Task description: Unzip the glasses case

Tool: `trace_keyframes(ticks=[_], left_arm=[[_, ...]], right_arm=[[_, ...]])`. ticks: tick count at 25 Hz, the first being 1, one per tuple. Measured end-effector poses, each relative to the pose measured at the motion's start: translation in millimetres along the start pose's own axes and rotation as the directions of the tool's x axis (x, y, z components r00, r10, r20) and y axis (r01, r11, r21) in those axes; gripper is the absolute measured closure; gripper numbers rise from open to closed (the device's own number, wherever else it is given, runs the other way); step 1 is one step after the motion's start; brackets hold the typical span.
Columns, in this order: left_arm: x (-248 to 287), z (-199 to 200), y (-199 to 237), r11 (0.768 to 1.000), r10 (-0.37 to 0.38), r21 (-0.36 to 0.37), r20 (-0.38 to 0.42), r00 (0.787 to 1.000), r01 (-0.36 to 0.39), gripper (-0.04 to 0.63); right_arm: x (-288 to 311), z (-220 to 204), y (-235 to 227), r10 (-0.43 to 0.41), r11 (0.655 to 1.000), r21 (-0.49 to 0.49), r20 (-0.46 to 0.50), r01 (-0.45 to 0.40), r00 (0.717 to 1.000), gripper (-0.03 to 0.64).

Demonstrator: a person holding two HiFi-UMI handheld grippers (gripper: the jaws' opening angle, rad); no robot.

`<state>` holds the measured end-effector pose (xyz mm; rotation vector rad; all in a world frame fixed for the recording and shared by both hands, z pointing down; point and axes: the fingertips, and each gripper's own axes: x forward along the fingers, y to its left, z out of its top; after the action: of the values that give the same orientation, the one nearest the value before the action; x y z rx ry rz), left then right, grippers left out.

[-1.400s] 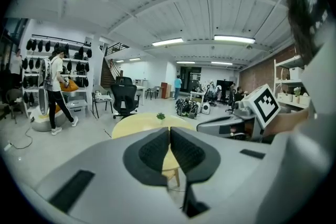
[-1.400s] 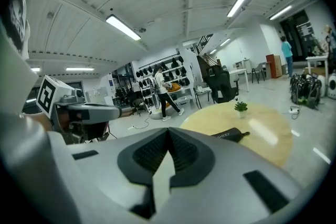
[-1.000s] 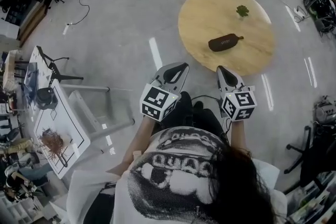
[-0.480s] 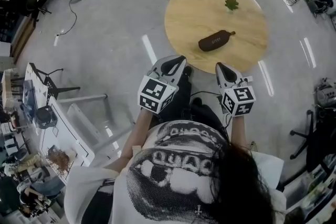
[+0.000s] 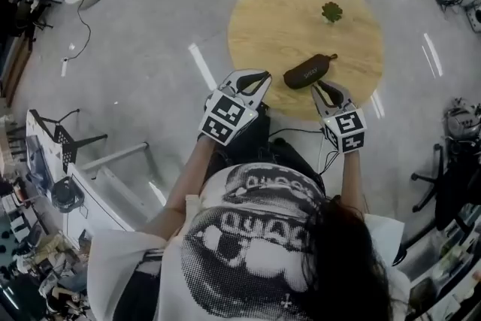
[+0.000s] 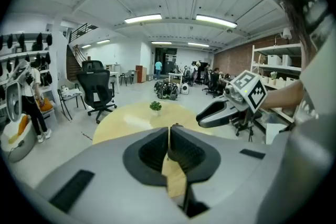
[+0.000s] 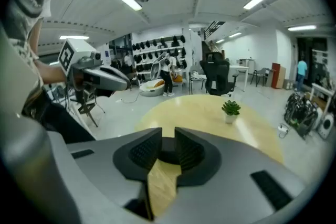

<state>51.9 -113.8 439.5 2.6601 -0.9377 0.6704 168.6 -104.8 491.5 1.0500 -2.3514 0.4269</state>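
Observation:
A dark oval glasses case (image 5: 308, 73) lies on the near part of a round wooden table (image 5: 278, 19), its zip pull pointing right. My right gripper (image 5: 321, 89) hovers just short of the case's near right side. Its jaws have just been opening and stand slightly apart (image 7: 168, 136); a dark shape shows through the gap, and the pads press on nothing. My left gripper (image 5: 261, 79) is at the table's near edge, left of the case, with its jaws shut and empty (image 6: 169, 127). From there I see the right gripper (image 6: 223, 112) off to the right.
A small potted plant (image 5: 329, 10) stands on the far side of the table. A black office chair (image 6: 97, 94) stands on the grey floor beyond it. A white folding table (image 5: 113, 199) stands to my left, and cables and chairs (image 5: 451, 169) are at the right.
Both grippers have moved forward and down from in front of my body to the table's near edge, on either side of the case. The case has not moved on the table.

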Motion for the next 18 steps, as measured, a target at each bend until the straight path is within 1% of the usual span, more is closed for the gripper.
trace_keyframes(ticks=[2,3,5,7,9,10,12,13,15,16,18], left_arm=[[11.2,-6.8,8.0,0.999,-0.041,0.027,-0.032,0.999,0.042,0.577],[17.0,-10.5,10.5,0.997,-0.065,0.04,-0.048,0.997,0.067,0.577],[28.2,-18.8,13.3,0.99,-0.114,0.069,-0.077,0.99,0.12,0.575],[37.9,-28.3,14.5,0.98,-0.16,0.102,-0.107,0.981,0.171,0.576],[46.9,-40.3,14.0,0.966,-0.207,0.125,-0.146,0.967,0.226,0.575],[51.2,-46.9,13.8,0.958,-0.23,0.133,-0.172,0.958,0.254,0.575],[59.3,-59.9,13.9,0.939,-0.27,0.152,-0.227,0.936,0.308,0.574],[63.2,-66.5,13.4,0.927,-0.29,0.166,-0.256,0.922,0.337,0.564],[71.1,-80.2,10.4,0.894,-0.331,0.196,-0.316,0.889,0.403,0.508],[75.4,-87.0,8.5,0.875,-0.348,0.214,-0.344,0.872,0.434,0.488],[84.9,-98.7,6.0,0.841,-0.367,0.25,-0.389,0.845,0.48,0.486]], right_arm=[[14.3,-7.1,-3.6,0.039,0.993,-0.106,-0.083,-0.047,0.996,0.512],[21.3,-12.2,-5.6,0.058,0.983,-0.163,-0.131,-0.079,0.99,0.491],[33.7,-23.5,-9.7,0.09,0.951,-0.269,-0.228,-0.152,0.97,0.449],[43.0,-33.6,-12.4,0.112,0.901,-0.366,-0.32,-0.232,0.941,0.421],[51.6,-41.4,-14.2,0.12,0.832,-0.458,-0.402,-0.313,0.907,0.392],[56.6,-44.5,-15.2,0.121,0.79,-0.501,-0.44,-0.354,0.89,0.368],[67.2,-50.1,-16.6,0.12,0.692,-0.568,-0.518,-0.446,0.847,0.33],[72.1,-53.1,-17.5,0.116,0.639,-0.589,-0.561,-0.494,0.82,0.314],[80.1,-59.5,-19.4,0.106,0.54,-0.602,-0.644,-0.588,0.757,0.291],[83.4,-63.0,-20.1,0.101,0.497,-0.597,-0.681,-0.63,0.725,0.282],[89.0,-69.9,-20.6,0.091,0.425,-0.576,-0.74,-0.698,0.666,0.279]])
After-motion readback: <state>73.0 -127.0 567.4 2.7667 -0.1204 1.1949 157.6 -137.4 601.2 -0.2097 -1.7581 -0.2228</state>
